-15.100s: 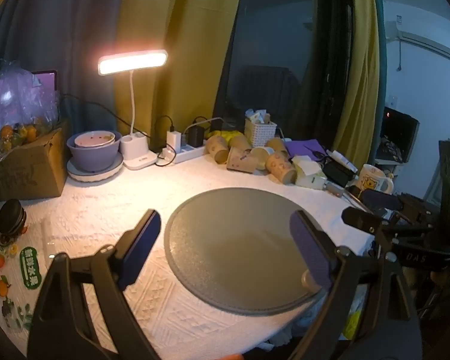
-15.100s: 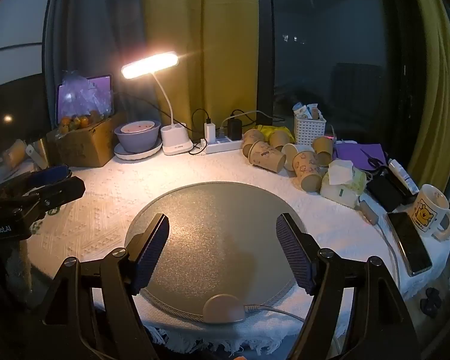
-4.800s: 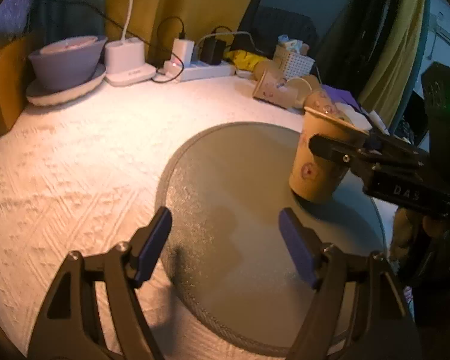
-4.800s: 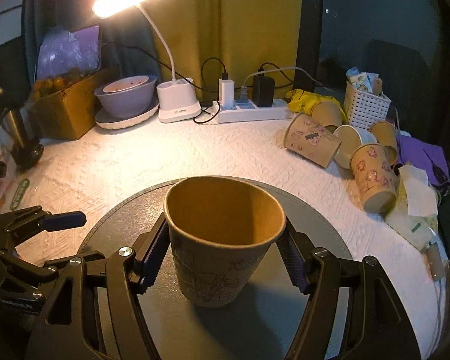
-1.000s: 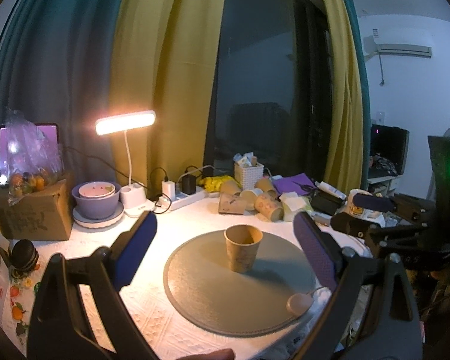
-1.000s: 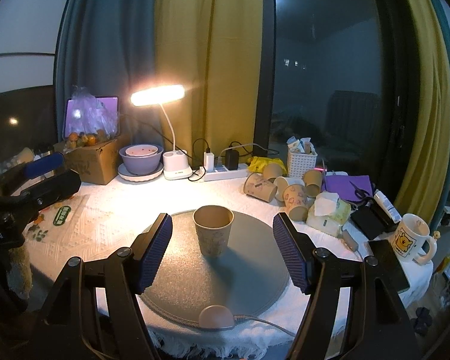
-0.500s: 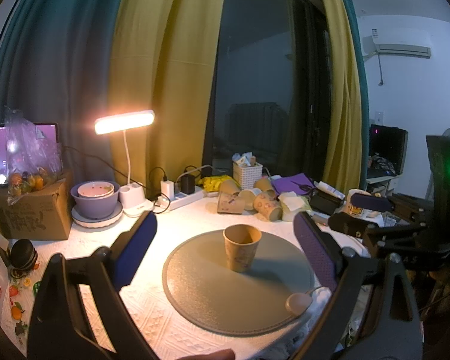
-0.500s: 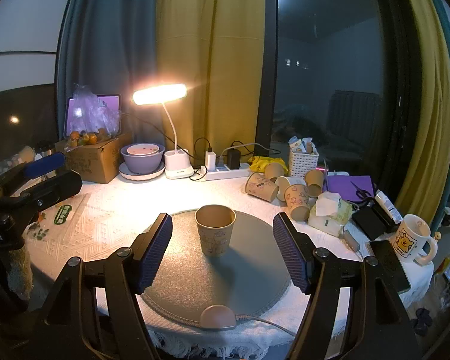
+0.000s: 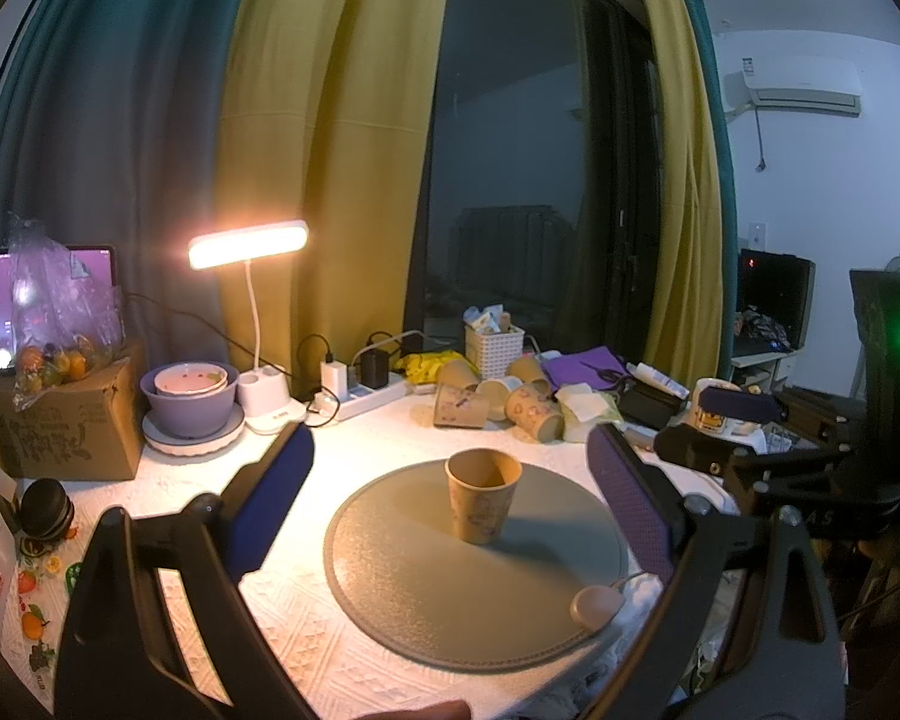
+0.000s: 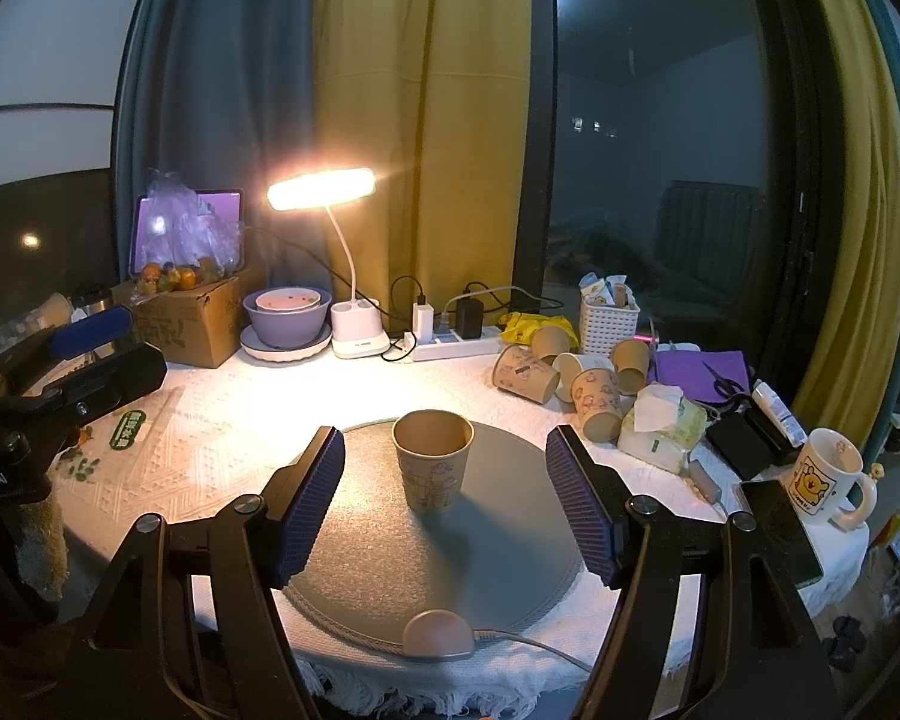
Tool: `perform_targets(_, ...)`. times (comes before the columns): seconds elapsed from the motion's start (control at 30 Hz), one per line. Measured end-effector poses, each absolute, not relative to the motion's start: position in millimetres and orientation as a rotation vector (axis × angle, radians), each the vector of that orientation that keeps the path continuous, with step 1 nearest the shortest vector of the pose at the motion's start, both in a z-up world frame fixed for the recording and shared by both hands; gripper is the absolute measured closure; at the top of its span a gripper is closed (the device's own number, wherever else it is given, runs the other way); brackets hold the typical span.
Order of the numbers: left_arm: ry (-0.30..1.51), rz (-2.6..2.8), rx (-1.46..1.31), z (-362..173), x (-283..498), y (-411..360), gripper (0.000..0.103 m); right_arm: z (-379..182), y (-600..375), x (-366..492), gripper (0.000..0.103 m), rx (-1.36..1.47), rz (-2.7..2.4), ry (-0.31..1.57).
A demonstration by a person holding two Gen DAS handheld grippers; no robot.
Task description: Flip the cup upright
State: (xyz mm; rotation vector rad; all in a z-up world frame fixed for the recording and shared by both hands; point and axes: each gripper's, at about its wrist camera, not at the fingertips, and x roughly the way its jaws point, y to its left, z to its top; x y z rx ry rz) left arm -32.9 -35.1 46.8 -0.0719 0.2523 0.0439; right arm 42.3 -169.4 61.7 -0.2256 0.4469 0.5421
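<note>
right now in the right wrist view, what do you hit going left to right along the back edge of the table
cardboard box → purple bowl → lamp base → power strip → white basket → purple cloth → bear mug

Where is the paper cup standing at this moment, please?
The paper cup stands upright on the round grey mat, mid-table in both wrist views, ahead of the open right gripper.

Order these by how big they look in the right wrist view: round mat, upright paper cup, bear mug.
1. round mat, clearly the largest.
2. upright paper cup.
3. bear mug, slightly smaller, though both cups look nearly alike, so unsure.
</note>
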Motion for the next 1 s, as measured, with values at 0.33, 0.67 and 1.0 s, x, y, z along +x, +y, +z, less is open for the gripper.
perform_targets(0.33,0.254,0.044,-0.072,46.2,-32.7,-35.7,0.01,61.6,-169.5,42.4,0.03,-0.226,0.542,0.446)
perform_targets(0.67,0.253,0.045,-0.073,46.1,-33.0,-36.0,0.01,60.1,-168.7,42.0,0.03,-0.228,0.544,0.45)
perform_targets(1.0,0.253,0.045,-0.072,46.2,-33.0,-36.7,0.01,59.5,-168.8,41.0,0.03,-0.228,0.546,0.45)
